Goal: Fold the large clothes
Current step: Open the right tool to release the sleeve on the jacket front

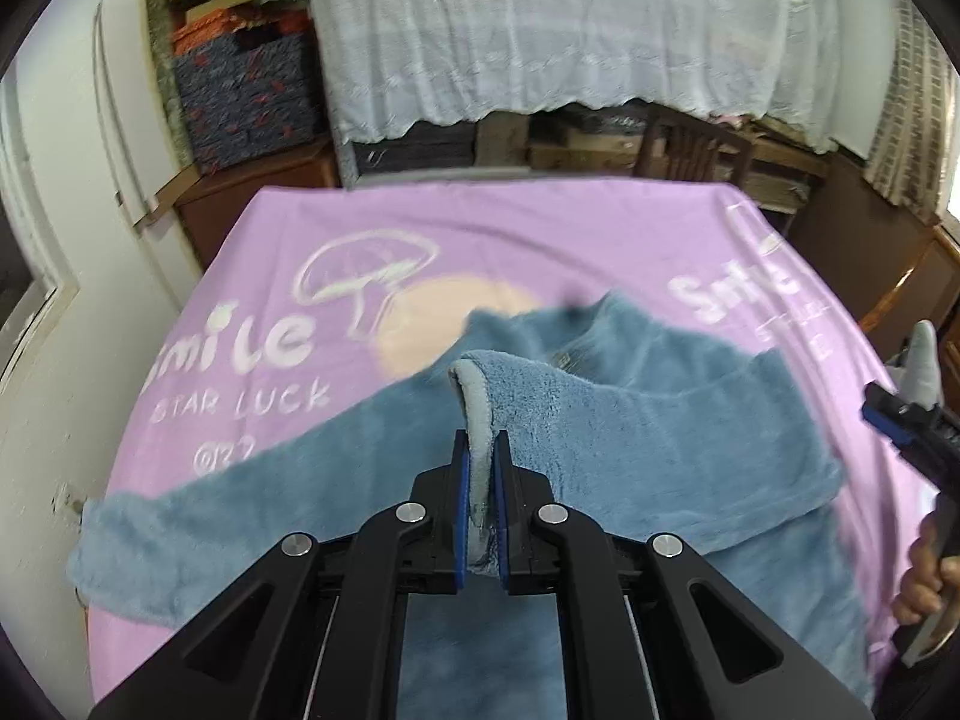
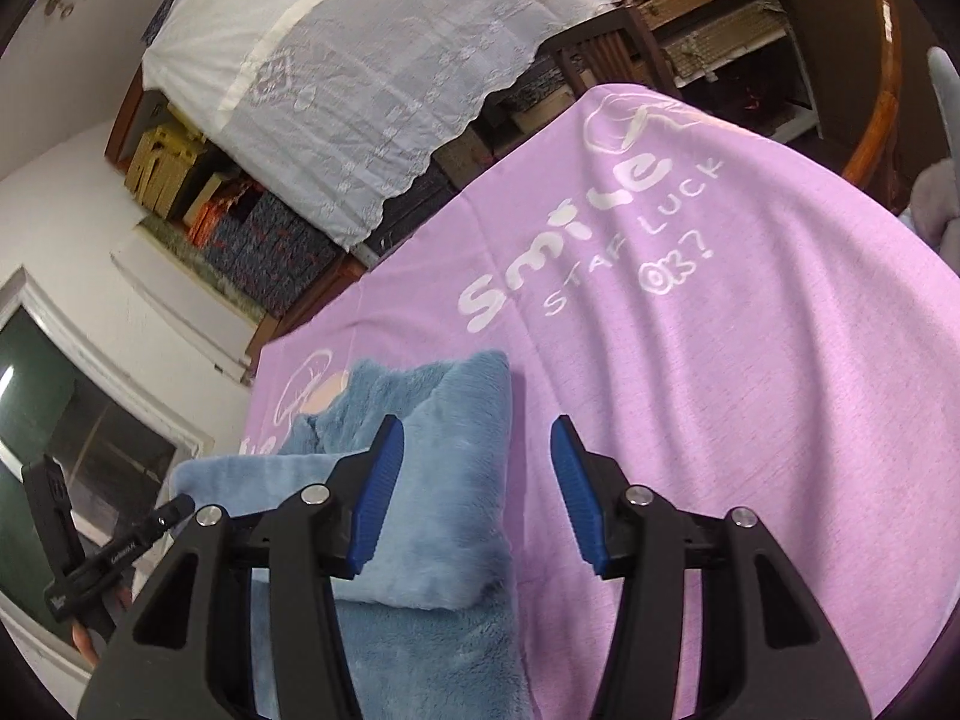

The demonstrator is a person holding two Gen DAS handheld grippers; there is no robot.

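Observation:
A fluffy blue sweater (image 1: 630, 420) lies on a purple sheet (image 1: 510, 240) printed with "Smile Star Luck". Its right side is folded over the body; the left sleeve (image 1: 180, 540) stretches out to the left. My left gripper (image 1: 480, 450) is shut on a raised fold of the sweater's edge and holds it above the body. My right gripper (image 2: 474, 450) is open and empty, just above the sheet beside the folded sweater's right edge (image 2: 438, 480). It also shows at the right edge of the left wrist view (image 1: 900, 414).
A shelf draped with a white lace cloth (image 1: 570, 30) stands behind the purple surface. Patterned boxes (image 1: 246, 102) are stacked at the back left by a white wall. A wooden chair (image 1: 690, 150) and dark wooden furniture (image 1: 870, 252) stand at the back right.

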